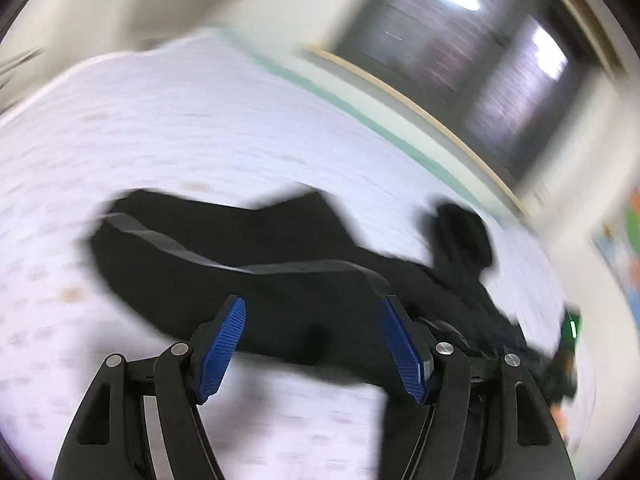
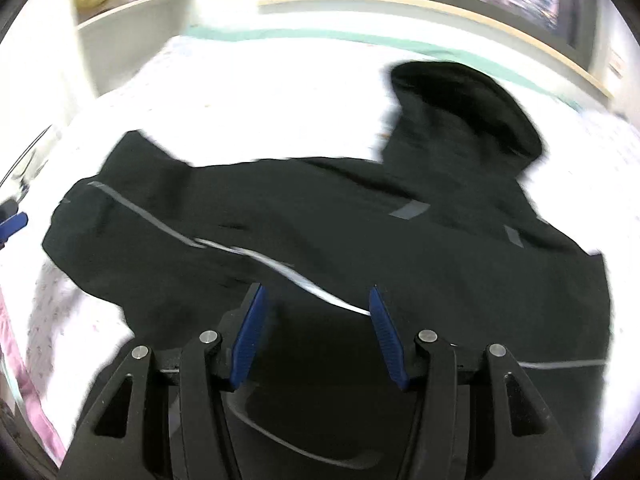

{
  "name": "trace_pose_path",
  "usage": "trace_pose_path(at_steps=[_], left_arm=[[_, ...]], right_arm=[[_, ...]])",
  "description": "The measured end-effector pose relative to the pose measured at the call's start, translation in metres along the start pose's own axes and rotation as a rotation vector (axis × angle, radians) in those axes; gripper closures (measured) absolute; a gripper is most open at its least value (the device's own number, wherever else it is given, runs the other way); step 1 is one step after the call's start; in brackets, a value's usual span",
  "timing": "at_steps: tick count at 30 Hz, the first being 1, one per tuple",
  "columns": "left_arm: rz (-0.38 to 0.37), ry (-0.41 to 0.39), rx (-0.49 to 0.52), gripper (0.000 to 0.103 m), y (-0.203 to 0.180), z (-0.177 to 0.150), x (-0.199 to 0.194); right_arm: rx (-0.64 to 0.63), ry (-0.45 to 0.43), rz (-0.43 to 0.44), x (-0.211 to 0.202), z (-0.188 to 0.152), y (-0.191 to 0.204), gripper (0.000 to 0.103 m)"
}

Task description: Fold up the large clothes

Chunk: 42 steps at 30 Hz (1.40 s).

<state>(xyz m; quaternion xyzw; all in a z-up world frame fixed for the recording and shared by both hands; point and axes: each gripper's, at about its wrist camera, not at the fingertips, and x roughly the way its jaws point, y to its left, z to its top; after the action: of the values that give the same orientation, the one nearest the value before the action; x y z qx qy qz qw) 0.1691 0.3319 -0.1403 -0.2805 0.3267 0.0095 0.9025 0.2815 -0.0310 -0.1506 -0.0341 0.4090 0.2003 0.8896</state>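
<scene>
A black hooded jacket [image 2: 320, 220] with grey reflective stripes lies spread on a white patterned bed sheet [image 2: 260, 92]. Its hood [image 2: 464, 108] points toward the far side and one sleeve [image 2: 120, 208] stretches left. My right gripper [image 2: 316, 300] is open and empty, just above the jacket's near part. In the left wrist view the jacket [image 1: 248, 280] lies across the middle, blurred by motion. My left gripper [image 1: 314, 312] is open and empty, hovering over the jacket's near edge. A blue fingertip of the left gripper shows at the far left of the right wrist view [image 2: 14, 222].
The bed [image 1: 180, 120] has a green band and a wooden edge [image 1: 420, 108] on its far side, below dark windows [image 1: 460, 40]. A pink cloth [image 2: 24, 360] lies at the bed's left edge. A white shelf [image 2: 132, 32] stands at the back left.
</scene>
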Motion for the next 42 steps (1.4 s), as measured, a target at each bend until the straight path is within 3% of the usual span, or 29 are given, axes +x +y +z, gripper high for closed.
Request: trace_pose_path(at_steps=[4,5,7,12,15,16,18,19,23,26,28,31,37,42], left_arm=[[0.129,-0.024,-0.188,0.032,0.091,0.022,0.007],[0.117,-0.011,-0.232,0.032,0.109,0.025,0.015],[0.060,0.034,-0.312,0.032,0.135,0.027,0.034],[0.005,0.077,-0.342,0.032,0.153,0.030,0.083],[0.023,0.055,-0.334,0.032,0.151,0.035,0.102],[0.043,0.047,-0.318,0.035,0.146,0.036,0.106],[0.090,0.023,-0.278,0.076,0.142,0.039,0.103],[0.097,0.003,-0.269,0.079,0.136,0.037,0.103],[0.264,-0.115,-0.252,0.083,0.141,0.041,0.068],[0.242,-0.112,-0.239,0.084,0.140,0.037,0.057],[0.207,-0.135,-0.186,0.085,0.124,0.032,0.041],[0.089,-0.187,-0.121,0.086,0.087,0.029,0.001],[-0.057,-0.251,0.130,0.087,-0.051,0.032,-0.052],[-0.196,-0.209,0.309,0.087,-0.173,0.013,-0.050]], right_arm=[[-0.069,0.036,0.043,0.048,-0.006,0.042,0.046],[-0.078,0.066,0.041,0.064,-0.014,0.046,0.044],[-0.086,0.018,0.030,0.074,-0.030,0.047,0.038],[-0.068,-0.009,0.055,0.072,-0.035,0.044,0.037],[-0.073,-0.018,0.049,0.074,-0.036,0.048,0.036],[-0.069,-0.019,0.053,0.074,-0.036,0.048,0.036],[-0.065,-0.018,0.056,0.072,-0.038,0.051,0.036],[-0.065,-0.018,0.056,0.072,-0.037,0.049,0.036],[-0.067,-0.020,0.062,0.071,-0.035,0.042,0.035],[-0.070,-0.012,0.054,0.072,-0.035,0.043,0.034],[-0.071,0.000,0.053,0.072,-0.033,0.042,0.034],[-0.060,0.020,0.054,0.060,-0.027,0.038,0.034],[0.003,-0.051,0.077,-0.019,-0.022,0.006,0.034],[0.083,-0.117,0.048,-0.094,-0.025,-0.044,0.034]])
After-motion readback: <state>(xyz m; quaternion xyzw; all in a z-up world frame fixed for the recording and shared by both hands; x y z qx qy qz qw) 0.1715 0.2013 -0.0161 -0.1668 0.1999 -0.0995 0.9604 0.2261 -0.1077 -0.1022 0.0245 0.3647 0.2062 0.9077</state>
